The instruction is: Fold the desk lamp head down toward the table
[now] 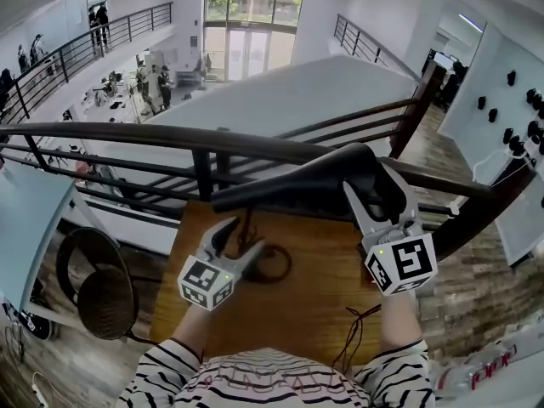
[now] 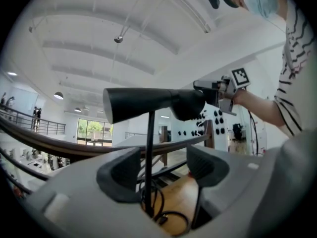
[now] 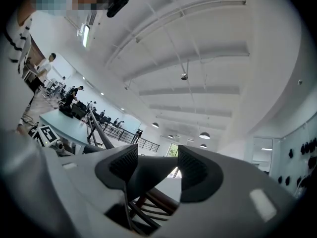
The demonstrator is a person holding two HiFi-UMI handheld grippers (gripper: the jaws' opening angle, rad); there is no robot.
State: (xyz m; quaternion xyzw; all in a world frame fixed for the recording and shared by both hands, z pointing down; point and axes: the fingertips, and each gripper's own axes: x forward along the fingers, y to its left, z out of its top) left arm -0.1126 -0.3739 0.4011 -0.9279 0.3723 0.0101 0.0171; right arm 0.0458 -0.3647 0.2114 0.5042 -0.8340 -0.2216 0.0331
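Note:
The black desk lamp stands on a wooden table [image 1: 297, 313]. Its long head [image 1: 289, 189] lies about level above the table's far edge. My right gripper [image 1: 376, 195] straddles the thick right end of that head. In the right gripper view the dark head [image 3: 151, 175] fills the gap between both pads. My left gripper [image 1: 242, 238] is lower, open around the lamp's thin post [image 2: 148, 152]. The post stands near the left pad, with a wide gap to the right pad. The left gripper view also shows the head [image 2: 143, 100] overhead, with the right gripper [image 2: 223, 90] at its end.
A dark railing [image 1: 255, 147] runs just behind the table over a drop to a lower floor. A black cord loop [image 1: 274, 266] lies by the lamp's foot, and a thin cable [image 1: 357, 325] near my right sleeve. A round chair [image 1: 98, 287] stands at the left.

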